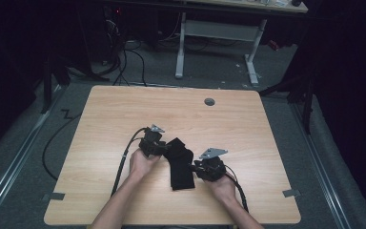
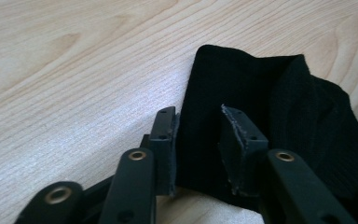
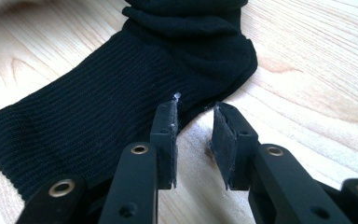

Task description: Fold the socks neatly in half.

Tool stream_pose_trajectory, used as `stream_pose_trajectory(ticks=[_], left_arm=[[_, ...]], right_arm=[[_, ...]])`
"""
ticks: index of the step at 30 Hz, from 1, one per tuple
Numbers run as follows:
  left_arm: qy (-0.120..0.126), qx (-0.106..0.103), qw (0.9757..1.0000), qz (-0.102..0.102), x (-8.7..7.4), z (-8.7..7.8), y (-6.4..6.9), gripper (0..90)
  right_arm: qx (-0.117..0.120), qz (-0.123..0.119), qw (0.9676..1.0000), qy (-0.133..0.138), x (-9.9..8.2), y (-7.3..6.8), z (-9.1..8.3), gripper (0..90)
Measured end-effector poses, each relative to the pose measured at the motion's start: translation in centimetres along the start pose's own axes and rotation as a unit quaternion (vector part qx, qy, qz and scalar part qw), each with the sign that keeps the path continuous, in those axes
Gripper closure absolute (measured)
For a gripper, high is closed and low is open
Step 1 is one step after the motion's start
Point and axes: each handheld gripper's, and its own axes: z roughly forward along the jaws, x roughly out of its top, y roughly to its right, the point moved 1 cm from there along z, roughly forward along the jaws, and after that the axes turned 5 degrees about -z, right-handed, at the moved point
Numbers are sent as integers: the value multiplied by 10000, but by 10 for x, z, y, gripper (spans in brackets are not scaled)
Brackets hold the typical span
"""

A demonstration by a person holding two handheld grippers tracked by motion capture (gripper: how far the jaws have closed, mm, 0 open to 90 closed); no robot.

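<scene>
Pale wood grain covers the table (image 1: 124, 119), a light rectangular top with a small grey round plug (image 1: 209, 101) near its far edge, standing on grey carpet in a dark room; cables (image 1: 124, 62) trail across the floor at upper left of the high view, and the white legs of another desk (image 1: 219, 43) rise at top centre. Seen from above, a black sock (image 1: 178, 164) lies crumpled at lower centre between the left gripper (image 1: 164, 147) and the right gripper (image 1: 193, 167), each held in a bare hand. Ribbed knit and the sock's folded-over end, lost from above, come clear in the gripper views. Along the left gripper (image 2: 205, 140), the sock (image 2: 261, 116) fills the gap between the jaws at centre right, one pad at its edge and the other lying over the cloth; whether the pads press on it cannot be told. Along the right gripper (image 3: 196, 135), the sock (image 3: 121, 93) stretches from lower left to top centre; the jaws stand partly apart with its lower edge against the left pad and bare wood showing in the gap.
</scene>
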Motion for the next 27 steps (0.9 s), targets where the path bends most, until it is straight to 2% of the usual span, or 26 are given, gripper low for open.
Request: stream_pose_trajectory(ticks=[1,5,8,16,19,23,27], left_arm=[[-5,-79,10000,-54,0,0,-2,692],[74,-88,9999,-32,1,-3,-3,778],[108,-88,9999,27,1,-5,-2,814],[333,-147,9992,173,3,-13,4,829],[473,-219,9981,315,4,-20,8,830],[608,-267,9967,462,5,-27,13,834],[672,-314,9959,510,5,-30,16,836]], right_arm=[[-3,-10,10000,-13,0,0,0,707],[-14,5,10000,-18,1,1,0,707],[31,185,9997,126,2,4,-3,709],[67,247,9993,284,6,5,-8,730],[59,283,9991,322,7,6,-11,742],[57,226,9988,429,17,5,-15,751],[92,187,9983,549,28,3,-17,764]])
